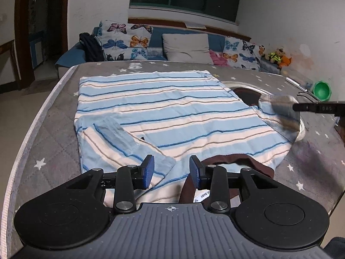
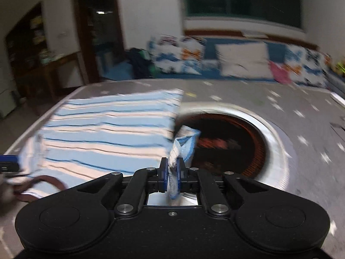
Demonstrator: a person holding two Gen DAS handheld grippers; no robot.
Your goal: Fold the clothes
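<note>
The striped shirt [image 1: 163,116] lies spread flat on the tabletop [image 1: 54,133], which wears a grey cover printed with white stars. Its bands run light blue and cream with thin dark blue lines, and its brown collar [image 1: 232,161] sits at the near edge. One sleeve [image 1: 116,138] is folded in over the front of the shirt, on its left part. The other sleeve [image 2: 183,144] is lifted off the shirt's right edge, above a round hole with a metal rim [image 2: 276,142] set in the tabletop just beside the shirt.

The right claw [image 2: 171,172] is clamped on that raised sleeve, blue pads pressed against the cloth from both sides. The right wrist view is blurred. The left claw [image 1: 171,171] stands with its fingers apart, holding nothing, just over the collar end of the shirt.

Beyond the shirt's far edge a sofa carries butterfly-print cushions [image 1: 123,41] and a grey cushion [image 1: 185,47]. Well to the right of the shirt sits a green bowl [image 1: 322,90]
</note>
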